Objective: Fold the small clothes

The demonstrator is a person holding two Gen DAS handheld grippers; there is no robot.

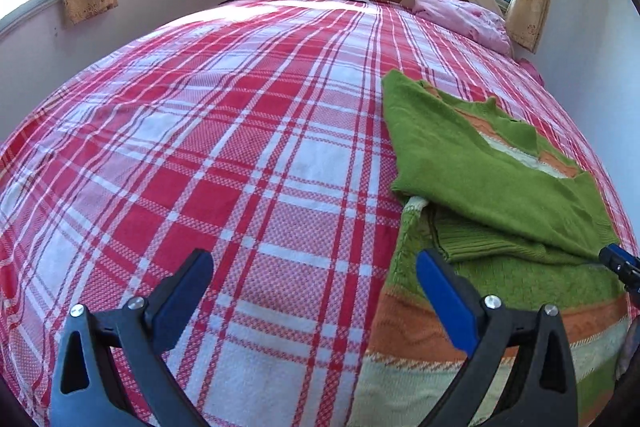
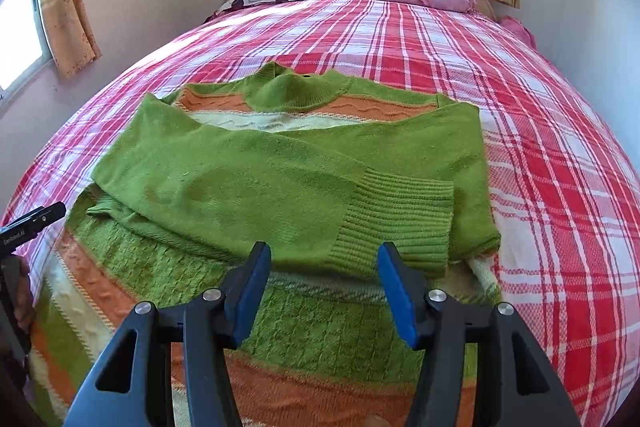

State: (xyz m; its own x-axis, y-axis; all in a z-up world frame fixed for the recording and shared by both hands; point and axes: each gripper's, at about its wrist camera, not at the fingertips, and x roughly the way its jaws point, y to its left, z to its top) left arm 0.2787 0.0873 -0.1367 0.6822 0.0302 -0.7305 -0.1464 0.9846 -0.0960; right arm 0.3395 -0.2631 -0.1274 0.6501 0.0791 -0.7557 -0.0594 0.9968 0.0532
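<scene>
I am hovering the right gripper [image 2: 320,263], jaws half-open and empty, over the sweater [image 2: 280,167], probably before folding its hem; the left gripper [image 1: 316,267], wide open, is holding nothing.

Both wrist views low, sharing sweater [image 1: 500,163]

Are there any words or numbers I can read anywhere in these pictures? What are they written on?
"GenRobot.AI", as best it reads: small white letters on the black side of the left gripper, at the left edge of the right wrist view.
Nothing else: no readable words on the green sweater, the plaid bedspread, the pillows or the curtains.
</scene>
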